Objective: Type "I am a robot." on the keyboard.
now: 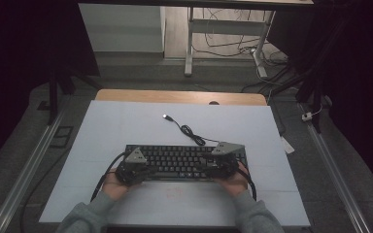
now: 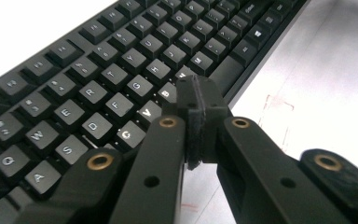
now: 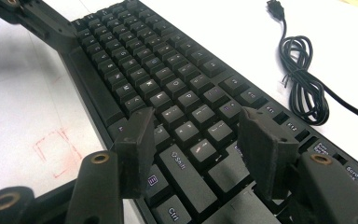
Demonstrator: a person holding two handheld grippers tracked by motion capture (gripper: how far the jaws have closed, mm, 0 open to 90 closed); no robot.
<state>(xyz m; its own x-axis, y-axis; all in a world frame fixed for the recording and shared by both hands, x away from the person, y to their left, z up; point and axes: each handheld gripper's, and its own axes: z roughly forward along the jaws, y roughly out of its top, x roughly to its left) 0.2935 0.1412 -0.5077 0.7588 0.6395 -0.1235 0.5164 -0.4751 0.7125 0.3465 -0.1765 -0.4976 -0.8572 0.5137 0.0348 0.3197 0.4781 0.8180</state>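
A black keyboard (image 1: 184, 160) lies on the white mat (image 1: 126, 126), with a hand at each end of it. My left gripper (image 1: 145, 170) is shut, and its pads (image 2: 196, 93) meet with nothing between them. It hovers over the front edge of the keyboard (image 2: 98, 84), near the B key and the space bar. My right gripper (image 3: 198, 135) stands open above the keyboard's (image 3: 135, 56) right-hand Shift and Ctrl keys, without touching any key that I can see. In the high view the right gripper (image 1: 216, 167) sits at the keyboard's right end.
The keyboard's black cable (image 1: 192, 133) lies in a loose coil behind it, ending in a USB plug (image 1: 166, 117). A faint red square mark (image 3: 56, 149) is drawn on the mat in front of the keyboard. The wooden table edge (image 1: 175, 96) shows beyond the mat.
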